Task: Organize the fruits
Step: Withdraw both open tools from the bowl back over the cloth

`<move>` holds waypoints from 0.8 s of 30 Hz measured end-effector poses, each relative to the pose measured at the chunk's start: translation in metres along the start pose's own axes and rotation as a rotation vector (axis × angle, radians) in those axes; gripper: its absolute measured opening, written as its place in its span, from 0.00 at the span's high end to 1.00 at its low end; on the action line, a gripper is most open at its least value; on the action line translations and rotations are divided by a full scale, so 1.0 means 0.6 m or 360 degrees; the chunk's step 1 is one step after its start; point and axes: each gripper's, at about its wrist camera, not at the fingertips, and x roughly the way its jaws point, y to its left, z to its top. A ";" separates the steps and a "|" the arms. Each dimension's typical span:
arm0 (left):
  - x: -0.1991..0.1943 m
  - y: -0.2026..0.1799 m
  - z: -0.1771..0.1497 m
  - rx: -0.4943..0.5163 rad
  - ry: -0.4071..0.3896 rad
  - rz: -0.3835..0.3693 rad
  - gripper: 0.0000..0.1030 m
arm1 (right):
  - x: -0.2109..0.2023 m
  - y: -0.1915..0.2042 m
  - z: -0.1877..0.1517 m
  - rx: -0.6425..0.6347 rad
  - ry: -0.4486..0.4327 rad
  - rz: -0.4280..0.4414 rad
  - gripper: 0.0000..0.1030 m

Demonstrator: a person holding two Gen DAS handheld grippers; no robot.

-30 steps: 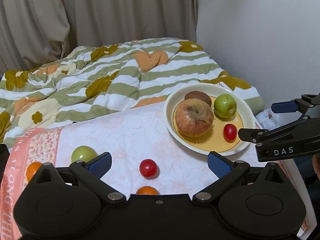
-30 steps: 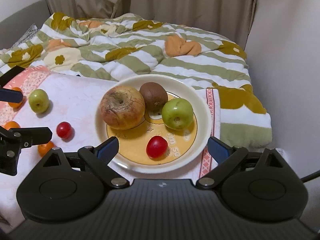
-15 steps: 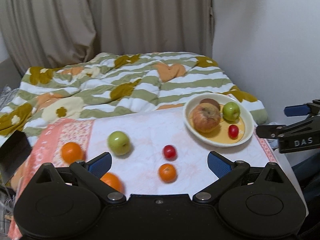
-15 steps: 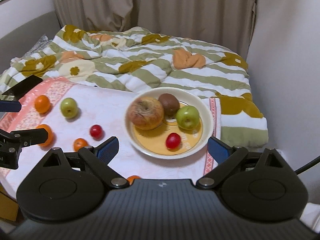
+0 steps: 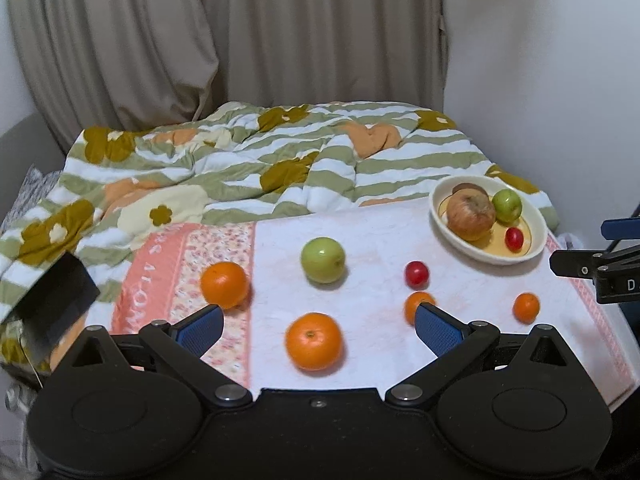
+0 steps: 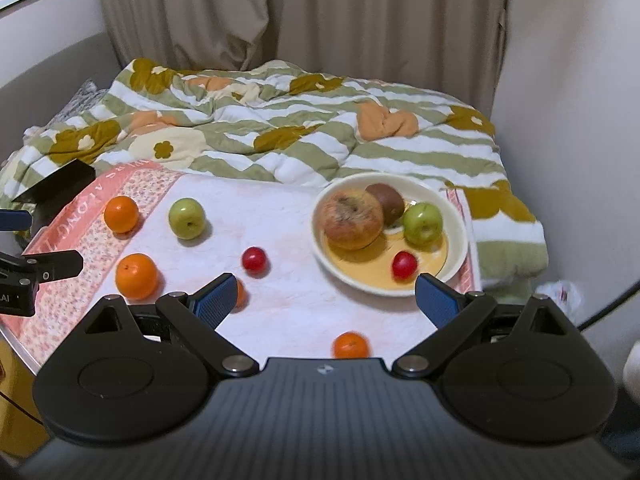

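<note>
Sitting far right on cloth (image 6: 280,216), bowl (image 6: 460,236) held big apple (image 6: 352,220), kiwi (image 6: 386,198), green apple (image 6: 422,222), red plum (image 6: 403,265). Left gripper (image 5: 318,326), right gripper (image 6: 324,300) gaped wide, empty. Oranges (image 6: 136,275) lay loose left.

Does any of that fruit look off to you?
Yes: the big apple in the bowl looks wrinkled and browned around its stem, as if past its best. The other fruit looks sound.

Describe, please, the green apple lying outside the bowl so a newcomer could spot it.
Find the pink cloth, left of the white bowl. The apple lies loose at its far side, beside an orange. It is the only green fruit outside the bowl.
</note>
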 end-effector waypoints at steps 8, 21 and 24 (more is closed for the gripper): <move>0.031 0.067 -0.015 0.0168 -0.0003 -0.0159 0.00 | 0.019 0.079 -0.022 0.0143 0.0020 -0.0127 0.00; 0.134 0.108 -0.043 0.0314 0.0158 -0.0392 0.01 | 0.104 0.136 -0.055 0.0216 0.0095 -0.0219 0.00; 0.159 0.105 -0.049 0.0328 0.0204 -0.0433 0.02 | 0.131 0.140 -0.059 0.0210 0.0127 -0.0223 0.00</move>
